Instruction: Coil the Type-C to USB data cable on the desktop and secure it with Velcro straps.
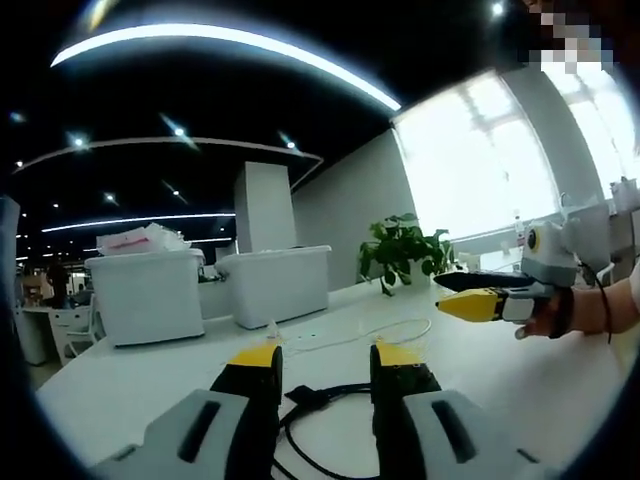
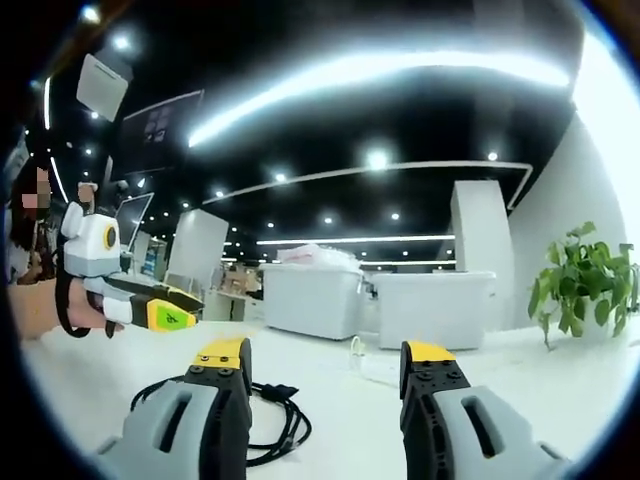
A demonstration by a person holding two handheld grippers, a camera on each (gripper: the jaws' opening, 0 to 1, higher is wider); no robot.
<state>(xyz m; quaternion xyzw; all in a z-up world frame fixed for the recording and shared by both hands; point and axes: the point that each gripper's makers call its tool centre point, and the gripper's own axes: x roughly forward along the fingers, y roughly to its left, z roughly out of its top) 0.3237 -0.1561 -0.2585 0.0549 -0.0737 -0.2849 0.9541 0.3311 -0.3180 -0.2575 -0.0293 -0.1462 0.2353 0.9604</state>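
The black data cable (image 1: 322,400) lies in loose loops on the white desktop (image 1: 480,390), just beyond and between my left gripper's (image 1: 327,358) jaws, which stand open and hold nothing. In the right gripper view the same cable (image 2: 272,425) lies low left of centre, beside the left jaw of my right gripper (image 2: 327,352), which is also open and empty. The right gripper (image 1: 478,297) enters the left gripper view from the right, held by a hand above the desk. The left gripper (image 2: 165,308) shows at the left of the right gripper view, also hand-held.
Two white storage bins (image 1: 148,295) (image 1: 275,285) stand at the back of the desk. A thin white cable (image 1: 392,331) lies past the black one. A potted plant (image 1: 405,250) stands by the bright window (image 1: 480,160).
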